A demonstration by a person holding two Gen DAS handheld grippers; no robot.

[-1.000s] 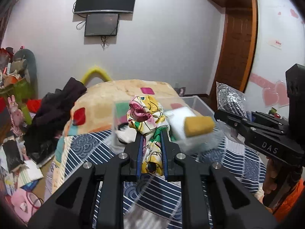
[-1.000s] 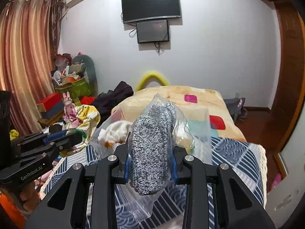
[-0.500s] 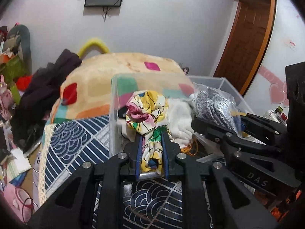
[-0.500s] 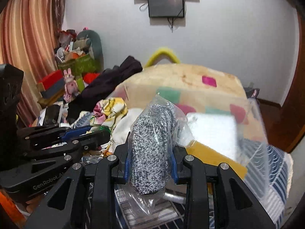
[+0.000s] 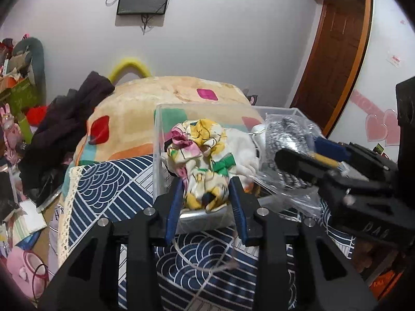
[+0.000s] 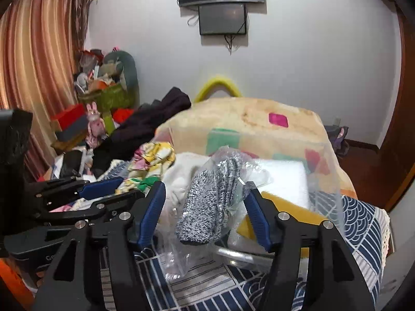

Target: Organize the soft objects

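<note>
A clear plastic bin (image 5: 157,140) stands on the bed. My left gripper (image 5: 206,194) is open at the bin's near rim, with a yellow, pink and green floral cloth (image 5: 201,153) loose between its fingers and resting in the bin. My right gripper (image 6: 205,207) is open; a grey knit pair in a clear bag (image 6: 207,202) lies between its fingers over the bin. The bag also shows in the left wrist view (image 5: 284,142). White fluffy fabric (image 5: 242,153), a white foam block (image 6: 282,181) and a yellow sponge (image 6: 285,220) lie in the bin.
The bin sits on a navy wave-pattern quilt (image 5: 109,181) with a beige patchwork blanket (image 5: 135,119) behind. Dark clothes (image 5: 62,124) are heaped at the bed's left. Clutter and boxes (image 6: 96,108) stand by the curtain; a wooden door (image 5: 334,51) is on the right.
Both grippers opened, letting go of the floral cloth and the bagged knit pair, which now rest in the bin. Both had moved forward over the bin.
</note>
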